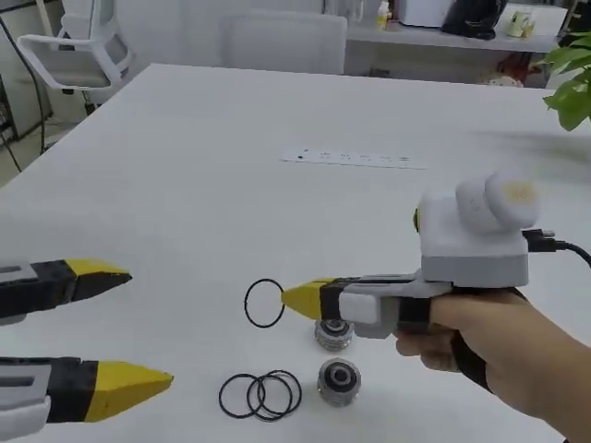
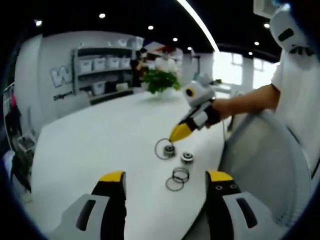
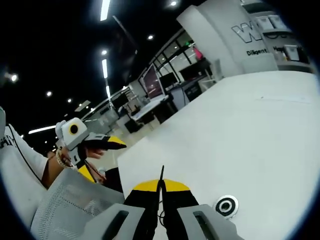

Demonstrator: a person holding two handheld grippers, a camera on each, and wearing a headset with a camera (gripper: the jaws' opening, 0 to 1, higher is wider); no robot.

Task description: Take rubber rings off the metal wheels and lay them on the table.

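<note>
Chairs (image 1: 78, 51) and a cluttered shelf (image 1: 434, 37) stand beyond a broad white tabletop (image 1: 231, 166), and all the work sits close to its near edge. The right gripper (image 1: 297, 300), carried in a hand (image 1: 489, 341), has its jaws pressed together on a ring (image 1: 264, 303). In the right gripper view the ring shows as a thin black line rising from between the closed tips. In the head view the ring stands upright off the tip, on the side toward the tabletop's left edge, and it looks to be hanging clear of the surface rather than resting on it. The far wheel (image 1: 333, 334) sits just under the gripper's tip. The near wheel (image 1: 339, 381) lies closer to the near edge. Whether either wheel carries a ring I cannot tell. Laid rings (image 1: 261, 395), a few overlapping flat circles, lie just beside the near wheel on its left. From the held ring they lie toward the near edge and almost straight below it as the head view looks. So the put-down probably calls for a short drop toward that edge, tipping the ring from upright to flat. The left gripper (image 1: 148, 326) hovers well apart toward the left edge with its jaws spread and nothing between them. The right one is the nearer to both wheels.
</note>
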